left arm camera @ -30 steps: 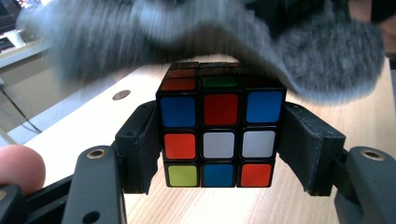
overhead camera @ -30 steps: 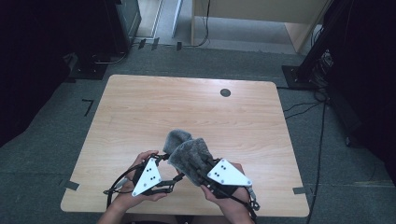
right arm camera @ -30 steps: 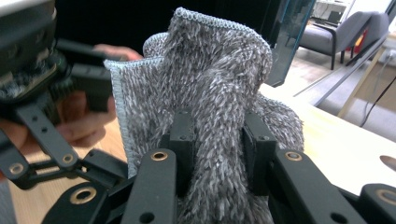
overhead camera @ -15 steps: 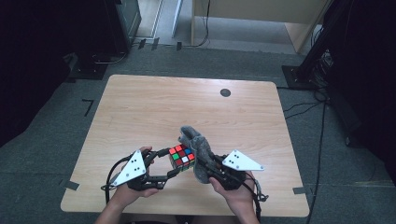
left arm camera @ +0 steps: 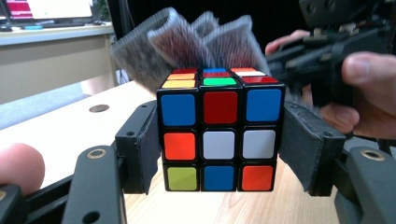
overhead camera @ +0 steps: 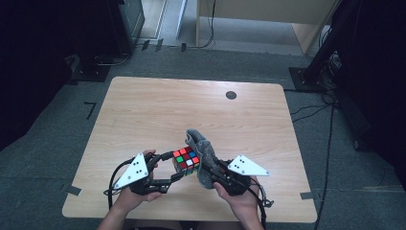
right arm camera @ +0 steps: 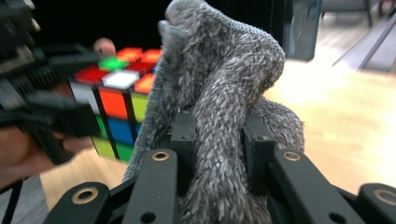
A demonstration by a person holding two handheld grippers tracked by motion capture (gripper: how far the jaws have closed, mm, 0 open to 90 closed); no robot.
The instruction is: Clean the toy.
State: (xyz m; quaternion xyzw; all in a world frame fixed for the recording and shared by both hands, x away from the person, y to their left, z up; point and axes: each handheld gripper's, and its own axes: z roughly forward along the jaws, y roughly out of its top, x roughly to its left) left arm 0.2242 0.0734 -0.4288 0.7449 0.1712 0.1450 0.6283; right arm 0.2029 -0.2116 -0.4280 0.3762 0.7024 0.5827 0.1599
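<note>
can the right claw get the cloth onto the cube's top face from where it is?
Probably yes. The right claw grips the cloth right beside the cube, which the left claw clamps by two sides. The cube's top face is bare, with nothing between it and the cloth.

Near the front edge of the pale wooden table, the multicoloured puzzle cube sits between the jaws of my left gripper. Touching its right side hangs the fluffy grey cloth, pinched in my right gripper.
</note>
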